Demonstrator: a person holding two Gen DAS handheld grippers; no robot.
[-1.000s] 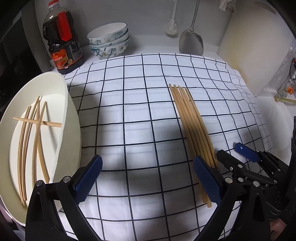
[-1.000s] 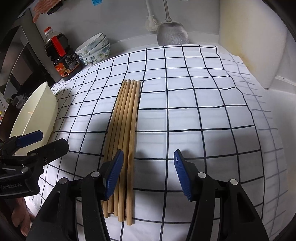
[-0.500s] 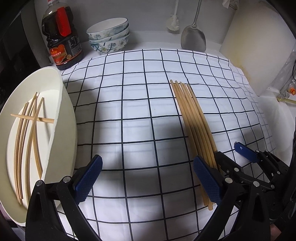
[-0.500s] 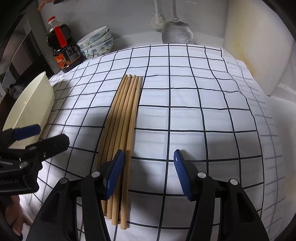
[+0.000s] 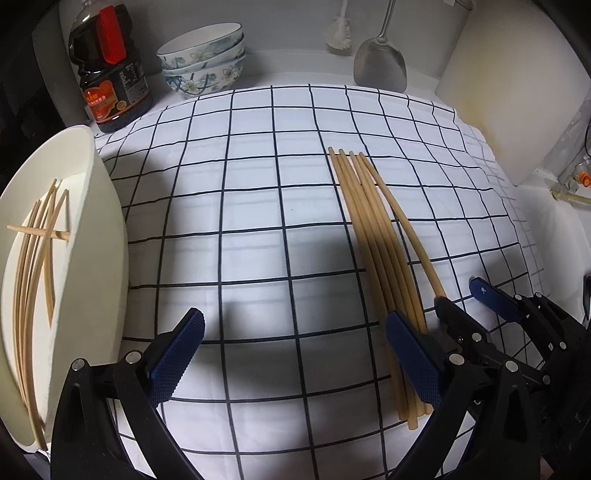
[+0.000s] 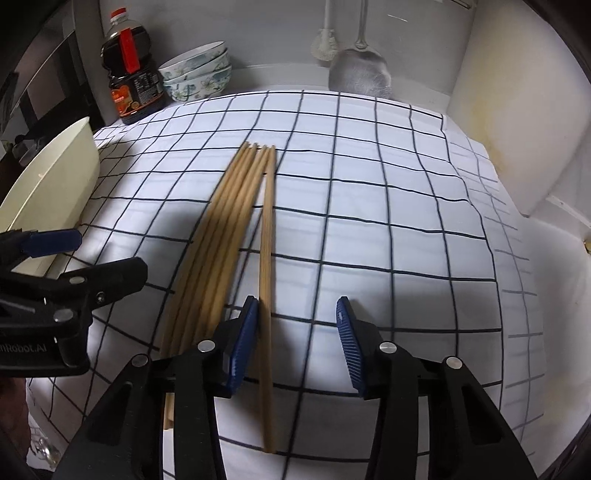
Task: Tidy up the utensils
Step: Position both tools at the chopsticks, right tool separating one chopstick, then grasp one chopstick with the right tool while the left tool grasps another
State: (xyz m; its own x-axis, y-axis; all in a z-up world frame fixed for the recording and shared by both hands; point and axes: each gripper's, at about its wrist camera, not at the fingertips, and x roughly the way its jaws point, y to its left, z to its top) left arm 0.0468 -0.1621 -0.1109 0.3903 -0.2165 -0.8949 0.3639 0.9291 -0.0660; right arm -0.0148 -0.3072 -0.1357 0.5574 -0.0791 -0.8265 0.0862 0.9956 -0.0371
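— Chopsticks (image 6: 221,236), wooden ones, lie in a tight row on the checked cloth (image 6: 369,221) that covers the surface. Where is the odd one?

— One chopstick (image 6: 266,258) lies split off to the right of the row, far ends still close together, near ends apart. It runs between the blue pads of the right claw (image 6: 293,345), just against the left pad.

— Gripped?

— No. The right pad stands well clear of it, though the jaws are closing. The left pad sits between that stick and the rest.

— And the left claw (image 5: 295,358)?

— Spread wide over bare cloth, nothing between its pads. Its right finger overlaps the near ends of the row in the left wrist view; whether it touches them I cannot tell.

— Anything already sorted?

— A cream oval bin (image 5: 107,258) at the left edge of the cloth holds several thinner sticks (image 5: 33,258), one lying crosswise over the others.

— Behind the cloth?

— A dark sauce bottle (image 5: 107,70) with a red handle, stacked floral bowls (image 5: 203,59) beside it, a metal spatula (image 5: 380,66) and a white brush (image 5: 340,33) against the wall, and a white board (image 5: 517,92) leaning at the right.
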